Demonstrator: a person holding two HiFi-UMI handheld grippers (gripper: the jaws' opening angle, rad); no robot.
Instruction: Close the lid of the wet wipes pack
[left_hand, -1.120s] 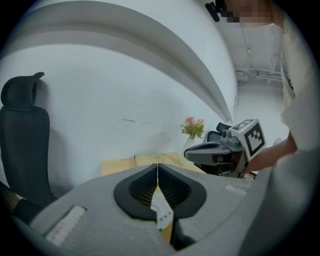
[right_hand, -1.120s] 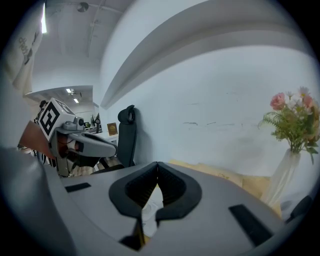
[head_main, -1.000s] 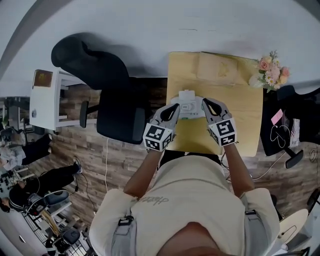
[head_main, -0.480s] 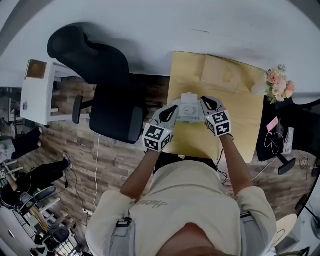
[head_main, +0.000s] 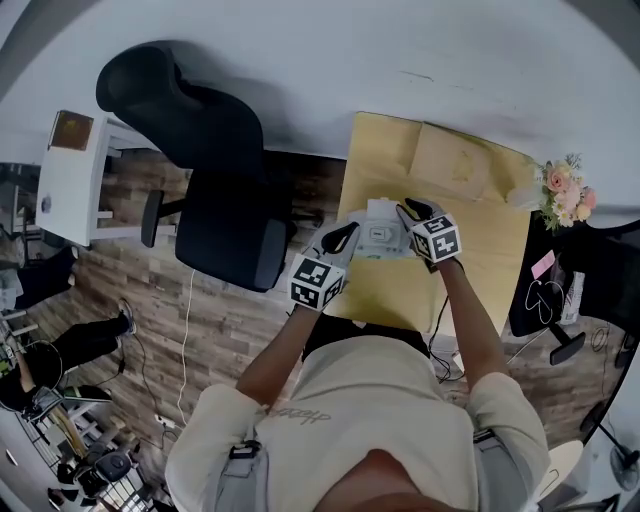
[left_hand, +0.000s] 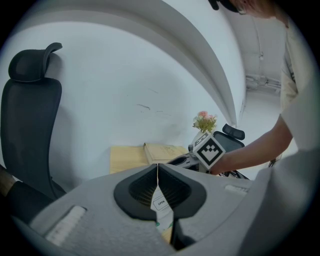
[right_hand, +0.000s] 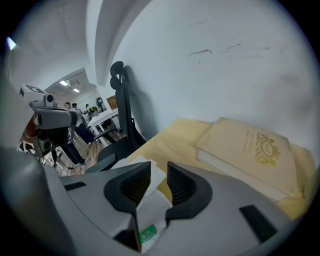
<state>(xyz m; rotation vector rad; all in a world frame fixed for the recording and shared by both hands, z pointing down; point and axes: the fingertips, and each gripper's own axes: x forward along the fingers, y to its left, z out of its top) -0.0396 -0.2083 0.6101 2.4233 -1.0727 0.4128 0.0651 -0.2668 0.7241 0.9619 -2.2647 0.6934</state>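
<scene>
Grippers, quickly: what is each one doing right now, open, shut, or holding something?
Left gripper: shut, pinching a thin edge of the wipes pack.
Right gripper: open, jaws apart, the white lid showing between them.

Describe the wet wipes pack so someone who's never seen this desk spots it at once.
Start at the yellow table against the white wall, right of the black office chair. Near its left edge, between the left gripper and right gripper, lies the wet wipes pack. It is the small white pack, unlike the flat tan book behind it and the pink flowers at the right corner.
</scene>
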